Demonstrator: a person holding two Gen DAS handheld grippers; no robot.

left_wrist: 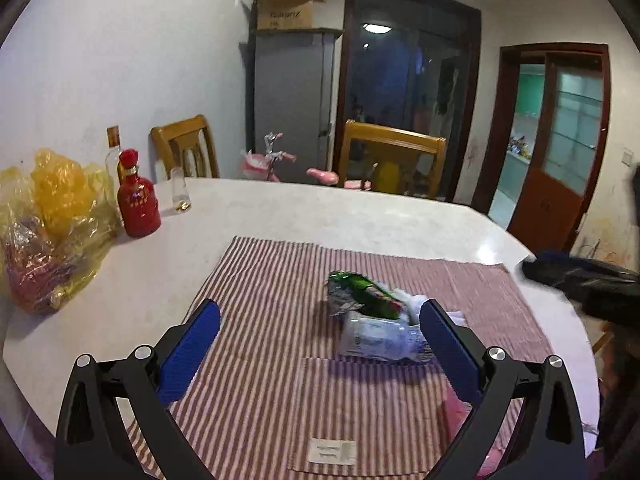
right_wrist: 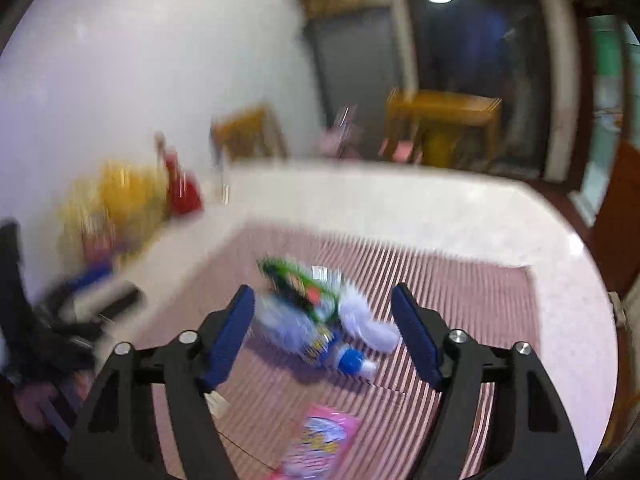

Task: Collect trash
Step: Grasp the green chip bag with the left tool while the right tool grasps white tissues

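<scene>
Right wrist view: the right tongs (right_wrist: 323, 322) stand open over a heap of trash (right_wrist: 316, 312) on the striped cloth (right_wrist: 460, 280) in the middle of the table (right_wrist: 400, 204), gripping nothing. The left tongs (left_wrist: 320, 344) gape too, empty, the heap near their right pad. This looks like the approach to a first pick; next, lower onto the crushed bottle (right_wrist: 304, 328) and close. Cloth around is free; table edge lies well right

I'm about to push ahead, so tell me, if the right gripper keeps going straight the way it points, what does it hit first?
Probably the crushed clear bottle in the trash pile, lying between the open right gripper fingers; blur makes depth uncertain.
</scene>
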